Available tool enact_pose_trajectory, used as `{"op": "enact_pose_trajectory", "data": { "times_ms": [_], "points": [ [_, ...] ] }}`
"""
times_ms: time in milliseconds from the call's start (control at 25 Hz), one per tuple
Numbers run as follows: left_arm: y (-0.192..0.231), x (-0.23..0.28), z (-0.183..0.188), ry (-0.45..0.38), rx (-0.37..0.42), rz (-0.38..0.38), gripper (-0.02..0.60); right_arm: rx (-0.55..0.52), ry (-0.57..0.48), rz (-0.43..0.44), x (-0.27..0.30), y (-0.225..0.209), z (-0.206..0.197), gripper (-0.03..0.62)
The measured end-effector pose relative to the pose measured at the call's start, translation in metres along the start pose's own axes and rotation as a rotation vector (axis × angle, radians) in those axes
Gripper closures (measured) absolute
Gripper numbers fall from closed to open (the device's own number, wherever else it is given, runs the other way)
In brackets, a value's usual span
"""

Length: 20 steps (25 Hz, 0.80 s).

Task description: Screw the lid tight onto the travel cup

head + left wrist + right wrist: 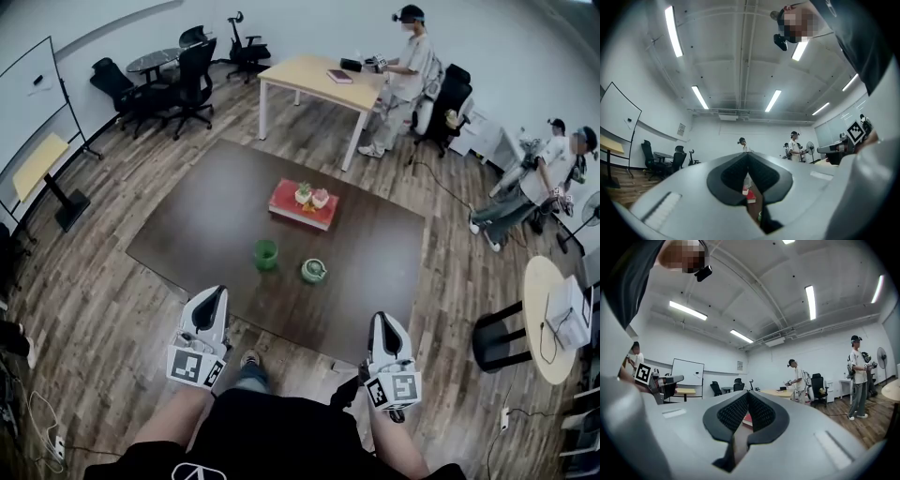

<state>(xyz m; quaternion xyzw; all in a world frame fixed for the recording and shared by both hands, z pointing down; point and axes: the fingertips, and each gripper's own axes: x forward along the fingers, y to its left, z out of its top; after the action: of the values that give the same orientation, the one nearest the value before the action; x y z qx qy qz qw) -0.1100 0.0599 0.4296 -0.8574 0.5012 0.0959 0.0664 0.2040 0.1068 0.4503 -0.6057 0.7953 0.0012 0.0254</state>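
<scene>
Left hand-held gripper (214, 294) and right hand-held gripper (384, 321), pressed together empty, face cup (266, 254) and lid (313, 271), too small for detail.

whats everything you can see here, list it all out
dark table: one, dark brown, middle of the floor
travel cup: one, green, upright on the dark table's near part
lid: one, green, right of the travel cup, apart from it
flat red item: one, red, farther back on the dark table; book or box, cannot tell
small pots: two, pale, on the flat red item
wooden table: one, light wood, back of the room
office chairs: several, black, back left and back right
whiteboard: one, white, far left
round table: one, light wood, right edge
other people: three, pale clothes, back and right
left gripper: one, white, shut, empty
right gripper: one, white, shut, empty
</scene>
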Motion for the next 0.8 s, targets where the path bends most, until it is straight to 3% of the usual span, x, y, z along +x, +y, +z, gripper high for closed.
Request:
{"op": "enact_pose_trajectory", "data": {
  "times_ms": [240,440,800],
  "points": [
    [0.054,0.071,-0.020,0.023,-0.033,-0.087,0.581,-0.040,0.021,-0.087,0.077,-0.001,0.003,0.585],
    [0.083,0.107,-0.038,0.025,-0.063,-0.115,0.581,-0.069,0.024,-0.110,0.119,0.000,0.003,0.585],
    [0.074,0.145,-0.048,0.037,-0.065,-0.110,0.581,-0.029,0.044,-0.060,0.153,-0.019,-0.003,0.585]
  ]
}}
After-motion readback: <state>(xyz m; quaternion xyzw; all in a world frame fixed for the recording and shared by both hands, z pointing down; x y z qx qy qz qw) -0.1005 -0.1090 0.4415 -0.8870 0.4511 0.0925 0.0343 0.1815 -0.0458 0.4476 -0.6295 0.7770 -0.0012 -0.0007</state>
